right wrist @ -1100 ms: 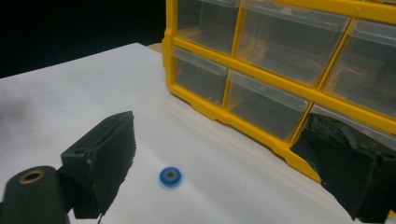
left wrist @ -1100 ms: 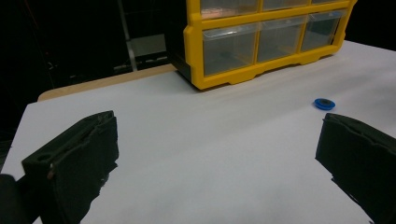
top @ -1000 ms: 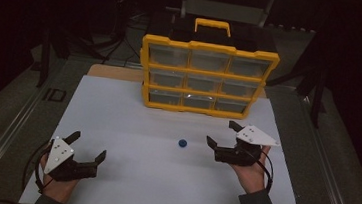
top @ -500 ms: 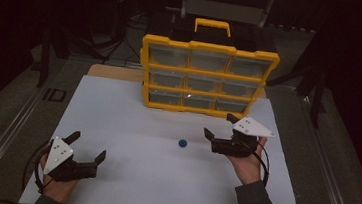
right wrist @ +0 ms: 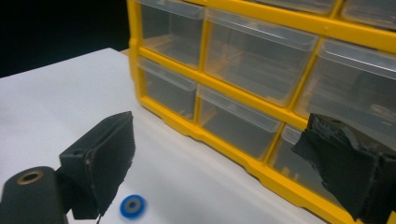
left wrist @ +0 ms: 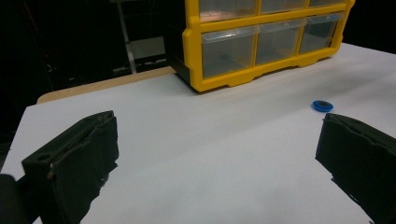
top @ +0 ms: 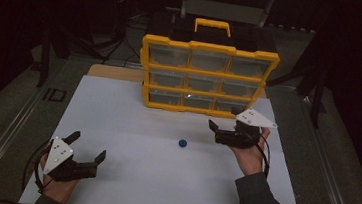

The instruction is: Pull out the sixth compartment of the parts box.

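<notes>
A yellow drawer cabinet (top: 206, 79) with clear drawers stands at the back of the white table (top: 132, 122). A small blue ring-shaped disc (top: 182, 143) lies flat on the table in front of it. My right gripper (top: 222, 118) is open and held just above the table at the cabinet's lower right corner, to the right of the disc. In the right gripper view its jaws (right wrist: 219, 154) frame the bottom drawers (right wrist: 236, 123), with the disc (right wrist: 132, 206) low at the left. My left gripper (top: 89, 144) rests open near the front left; the disc (left wrist: 322, 106) lies far ahead of its jaws.
A wooden board edge (top: 116, 72) shows behind the white surface at the left of the cabinet. Metal rails (top: 10, 136) run along both sides of the table. A small black square (top: 55, 94) lies off the left edge. Darkness surrounds the table.
My right gripper has moved forward and up the table toward the cabinet's bottom right drawers. The left gripper and the blue disc have stayed put.
</notes>
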Motion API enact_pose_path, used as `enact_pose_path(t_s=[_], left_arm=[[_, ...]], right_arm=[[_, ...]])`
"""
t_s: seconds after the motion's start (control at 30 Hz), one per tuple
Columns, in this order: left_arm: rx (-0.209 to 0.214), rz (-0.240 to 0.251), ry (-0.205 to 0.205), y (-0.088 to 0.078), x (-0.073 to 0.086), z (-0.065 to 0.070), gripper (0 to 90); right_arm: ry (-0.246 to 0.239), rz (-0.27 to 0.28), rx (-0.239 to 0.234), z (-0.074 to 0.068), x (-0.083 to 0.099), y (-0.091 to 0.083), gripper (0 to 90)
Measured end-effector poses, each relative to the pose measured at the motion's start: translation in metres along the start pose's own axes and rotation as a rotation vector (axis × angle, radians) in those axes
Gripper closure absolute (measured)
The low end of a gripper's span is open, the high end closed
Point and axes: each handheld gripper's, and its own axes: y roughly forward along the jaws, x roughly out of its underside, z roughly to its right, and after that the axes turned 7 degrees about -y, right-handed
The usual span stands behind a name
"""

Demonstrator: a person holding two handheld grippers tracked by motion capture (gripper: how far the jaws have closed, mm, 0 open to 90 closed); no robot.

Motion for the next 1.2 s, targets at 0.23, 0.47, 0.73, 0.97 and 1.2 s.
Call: enact_pose_path(t_s=[0.23, 0.47, 0.73, 0.97, 1.2], left_arm=[[0.0, 0.002, 0.001, 0.0, 0.0, 0.0, 0.0], [0.003, 0.005, 0.0, 0.0, 0.0, 0.0, 0.0], [0.006, 0.007, -0.001, 0.0, 0.0, 0.0, 0.0], [0.014, 0.012, -0.002, 0.0, 0.0, 0.0, 0.0], [0.014, 0.017, -0.004, -0.001, 0.0, -0.001, 0.0]], right_arm=[[0.008, -0.007, 0.033, 0.013, -0.006, 0.003, 9.8], [0.005, -0.004, 0.058, 0.025, -0.016, 0.006, 9.9], [0.005, -0.032, 0.089, 0.043, -0.021, 0.015, 10.0], [0.028, -0.023, 0.092, 0.058, -0.023, 0.022, 9.7], [0.019, -0.042, 0.108, 0.066, -0.025, 0.029, 9.3]])
